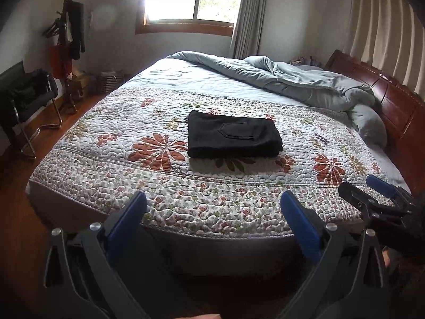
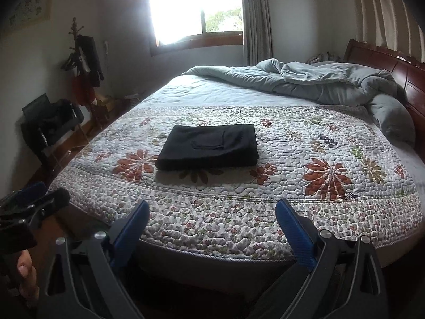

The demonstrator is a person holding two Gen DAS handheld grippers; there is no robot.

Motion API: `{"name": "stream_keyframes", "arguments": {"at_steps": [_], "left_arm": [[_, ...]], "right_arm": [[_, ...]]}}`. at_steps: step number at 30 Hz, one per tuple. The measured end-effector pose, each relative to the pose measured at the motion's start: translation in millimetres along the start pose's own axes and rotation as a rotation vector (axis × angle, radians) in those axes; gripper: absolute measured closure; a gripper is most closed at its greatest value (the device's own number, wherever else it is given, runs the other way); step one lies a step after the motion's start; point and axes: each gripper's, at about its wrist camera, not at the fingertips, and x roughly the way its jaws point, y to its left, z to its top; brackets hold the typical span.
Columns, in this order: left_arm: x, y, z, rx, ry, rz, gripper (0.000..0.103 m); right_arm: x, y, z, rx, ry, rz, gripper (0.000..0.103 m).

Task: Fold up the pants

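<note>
One folded pants point(image 1: 233, 138) bundle on one bed point(image 1: 106, 186); left claw point(image 1: 213, 222) and right claw point(image 2: 211, 224) both released (framed picture point(image 2: 29, 8) only in right view).

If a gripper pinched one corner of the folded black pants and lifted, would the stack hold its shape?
Probably not: the pants are soft layered cloth, so they would likely droop and unfold. Pushed, they may drag and bunch on the textured quilt.

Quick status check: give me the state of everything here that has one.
black pants: folded into a compact rectangle, flat on the quilt
left gripper: open, empty, short of the bed
right gripper: open, empty
grey comforter: bunched by the headboard
curtain: drawn aside
</note>
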Motion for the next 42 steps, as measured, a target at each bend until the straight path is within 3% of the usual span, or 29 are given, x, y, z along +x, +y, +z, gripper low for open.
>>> {"name": "stream_keyframes", "arguments": {"at_steps": [21,42], "left_arm": [[28.4,-7.7,11.2,0.025,0.024,0.072,0.003],[35.0,-7.6,12.5,0.034,0.035,0.091,0.003]], "right_arm": [[25.2,-9.5,13.9,0.019,0.013,0.024,0.007],[35.1,-9.0,11.6,0.023,0.027,0.028,0.007]]}}
